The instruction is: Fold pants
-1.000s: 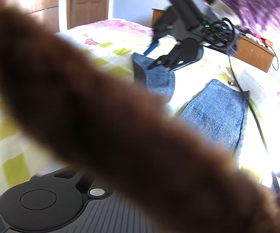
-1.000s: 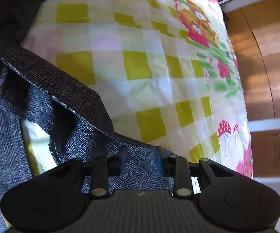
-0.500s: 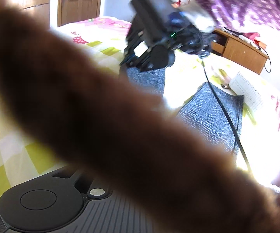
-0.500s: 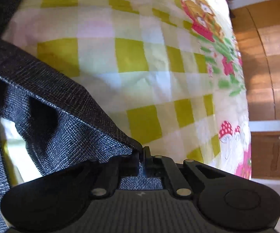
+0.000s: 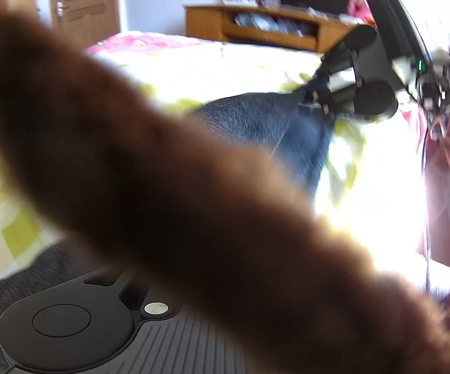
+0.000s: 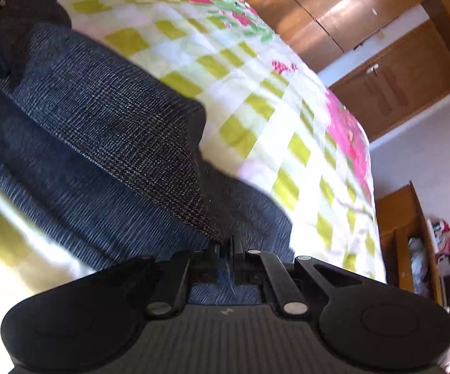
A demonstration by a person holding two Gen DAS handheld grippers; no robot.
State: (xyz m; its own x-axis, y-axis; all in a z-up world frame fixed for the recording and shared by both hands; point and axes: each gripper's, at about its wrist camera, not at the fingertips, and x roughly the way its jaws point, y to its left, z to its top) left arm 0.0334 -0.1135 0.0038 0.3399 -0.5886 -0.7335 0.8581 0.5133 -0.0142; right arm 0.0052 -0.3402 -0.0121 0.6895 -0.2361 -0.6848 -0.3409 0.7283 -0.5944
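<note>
Pants on checked bedspread, leg end raised; right gripper clamped on hem; left gripper jaws hidden by brown sleeve, likely closed; fold-over under way; next: lay hem flat, aligned.

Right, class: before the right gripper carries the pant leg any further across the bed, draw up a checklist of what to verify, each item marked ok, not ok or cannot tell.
1. Right gripper shut on the pants: ok, dark fabric is pinched between the closed fingers.
2. Left gripper's hold: cannot tell, a blurred brown sleeve covers its fingers.
3. Pant leg lifted off the bed: ok, it drapes up from the checked cover to the right gripper.
4. Landing area on the bed: cannot tell, glare washes it out.
5. Fold edges lined up: cannot tell, both views are blurred.
</note>
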